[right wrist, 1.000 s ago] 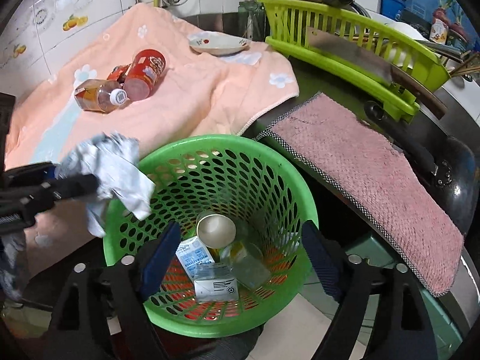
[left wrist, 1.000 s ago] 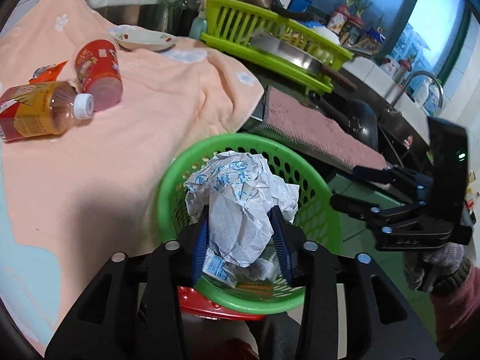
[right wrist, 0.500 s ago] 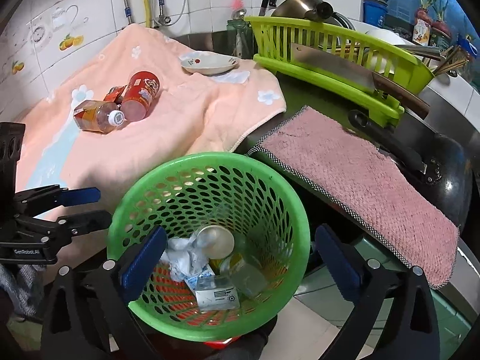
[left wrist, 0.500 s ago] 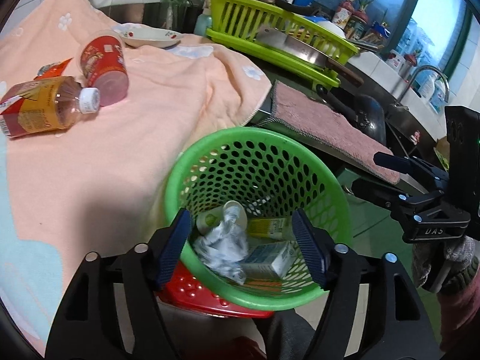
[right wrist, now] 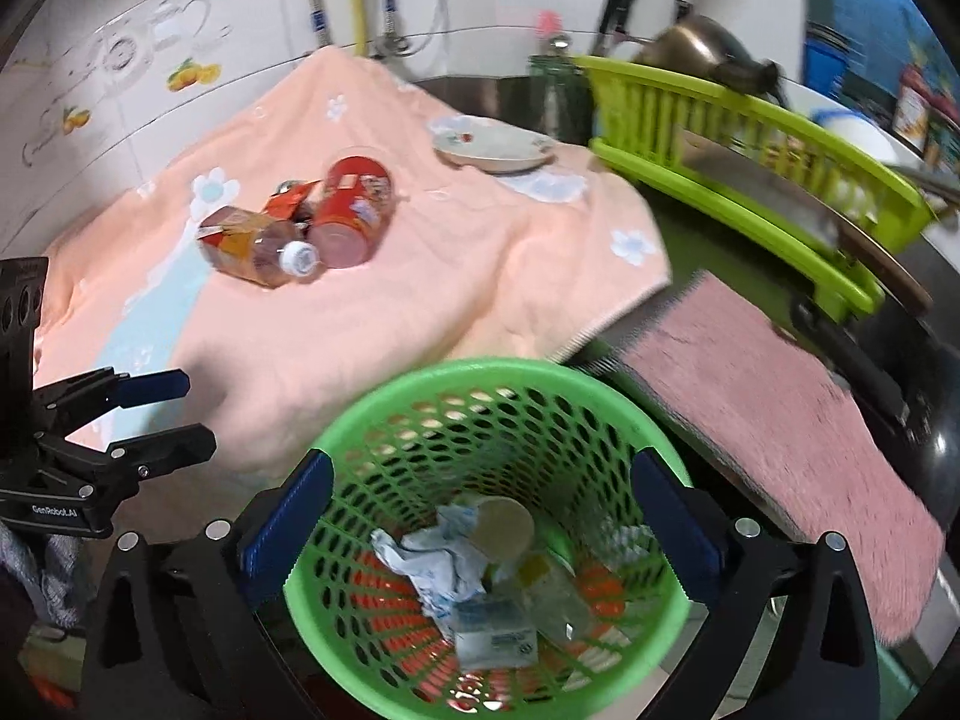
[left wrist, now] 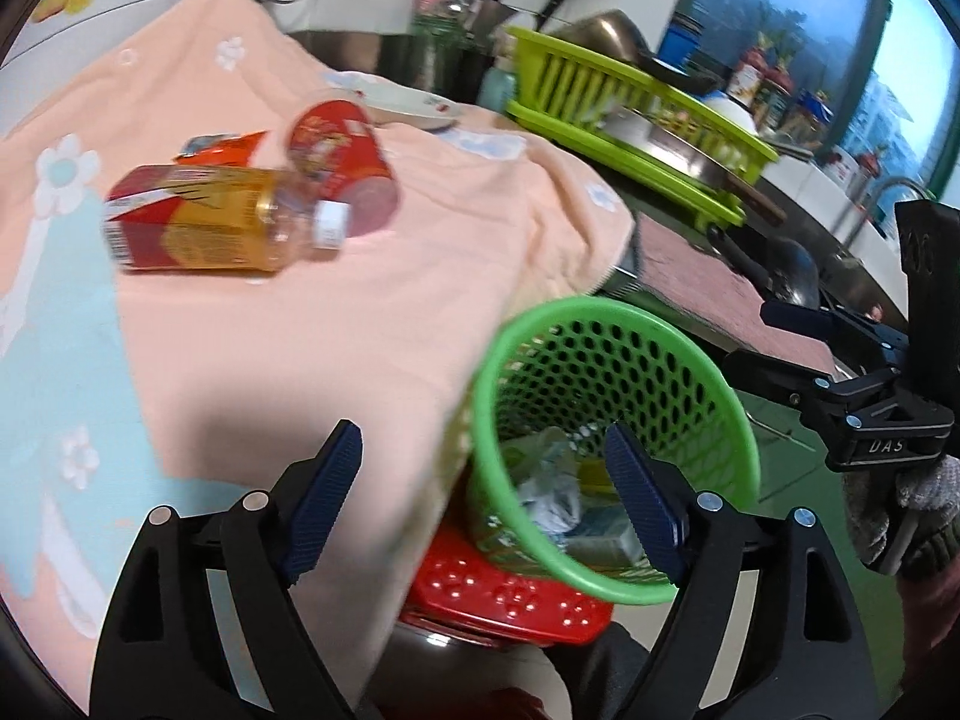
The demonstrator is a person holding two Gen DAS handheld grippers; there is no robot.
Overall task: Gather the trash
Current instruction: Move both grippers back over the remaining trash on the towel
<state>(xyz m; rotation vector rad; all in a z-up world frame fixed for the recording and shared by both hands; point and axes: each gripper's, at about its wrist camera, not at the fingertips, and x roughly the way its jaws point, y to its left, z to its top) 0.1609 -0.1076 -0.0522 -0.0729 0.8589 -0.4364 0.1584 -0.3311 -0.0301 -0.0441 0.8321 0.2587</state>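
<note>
Green basket [right wrist: 480, 378] is sitting below the counter edge, crumpled paper [right wrist: 432, 564] lying inside. Left gripper [left wrist: 480, 504] is opening, nothing between its jaws; right gripper [right wrist: 480, 522] is gaping wide, empty too. Next, I'd say, the bottle [left wrist: 204, 222] on the peach towel [left wrist: 336, 348]: approaching it across its body is looking wisest. The wrapper [left wrist: 222, 147] behind is half hidden, blurred.
</note>
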